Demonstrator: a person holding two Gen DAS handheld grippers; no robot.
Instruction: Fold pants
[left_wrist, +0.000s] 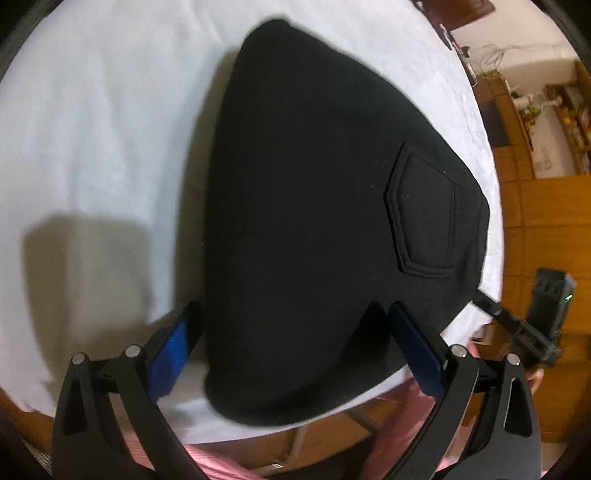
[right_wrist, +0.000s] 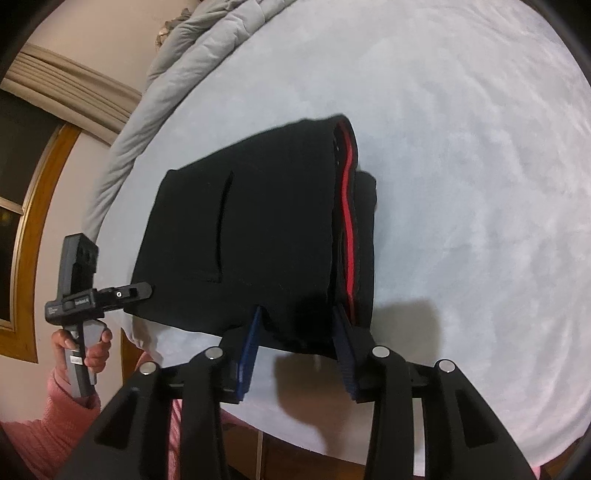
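Note:
The black pants lie folded into a compact stack on the white bed sheet, a stitched patch pocket facing up. My left gripper is open, its blue pads wide apart on either side of the stack's near end. From the right wrist view the pants show a red band along the layered right edge. My right gripper is open, and the stack's near corner sits between its fingers without being pinched. The left gripper reaches the stack's left edge.
A grey duvet is bunched along the far left of the bed. The bed's near edge runs just below both grippers. Wooden furniture and shelves stand beyond the right side. A hand in a pink sleeve holds the left gripper's handle.

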